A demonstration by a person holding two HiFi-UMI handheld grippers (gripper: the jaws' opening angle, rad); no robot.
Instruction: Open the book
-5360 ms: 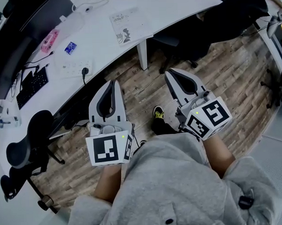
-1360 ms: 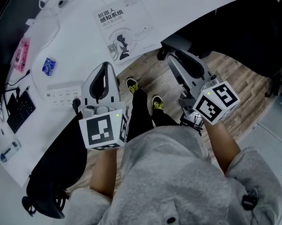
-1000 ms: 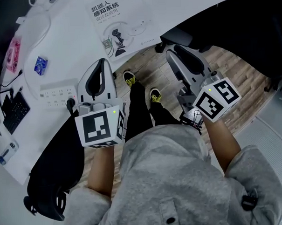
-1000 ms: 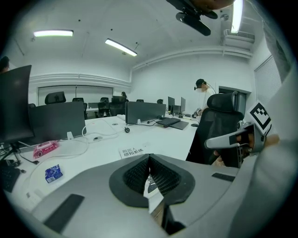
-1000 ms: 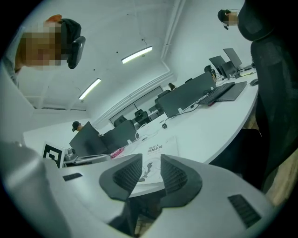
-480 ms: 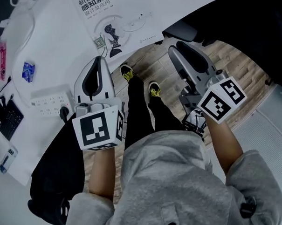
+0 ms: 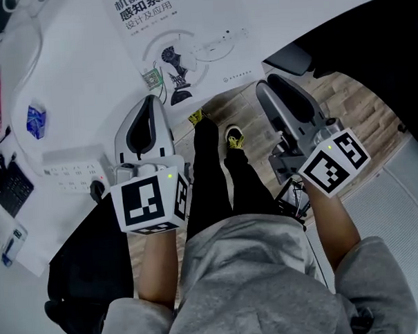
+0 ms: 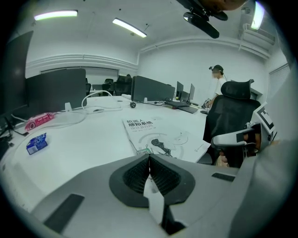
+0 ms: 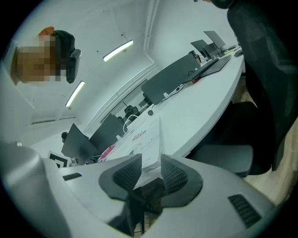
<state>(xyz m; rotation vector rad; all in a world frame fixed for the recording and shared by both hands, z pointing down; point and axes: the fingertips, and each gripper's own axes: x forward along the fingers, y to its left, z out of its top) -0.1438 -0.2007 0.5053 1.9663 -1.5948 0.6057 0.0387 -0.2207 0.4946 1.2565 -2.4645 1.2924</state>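
From the head view, the book (image 7: 183, 39) lies flat on the white desk (image 7: 88, 85), close to the edge. Its cover is shut and faces up. The left gripper (image 7: 148, 98) is over the desk edge, just below the book. The right gripper (image 7: 274, 80) is over the wooden floor (image 7: 358, 101), beside the book's corner. Neither one touches the book. A blue packet (image 7: 35, 120), a white power strip (image 7: 71, 172) and a black keyboard (image 7: 13, 192) also sit on the desk. A black chair (image 7: 369, 31) stands to the right.

In the left gripper view, the left gripper's (image 8: 149, 158) jaws are pressed together with nothing between them. The book (image 8: 158, 137) lies on the desk right ahead. The blue packet (image 8: 36, 143) and a pink thing (image 8: 39, 120) are off to the left. Dark screens (image 8: 151, 88) stand along the back of the desk. A person (image 8: 216, 86) stands far away. Long lights (image 8: 129, 27) glow on the ceiling.

In the right gripper view, the right gripper's (image 9: 151, 169) jaws are apart and opening. Nothing is between them. The book (image 9: 142, 135) shows through the gap, farther off on the desk.
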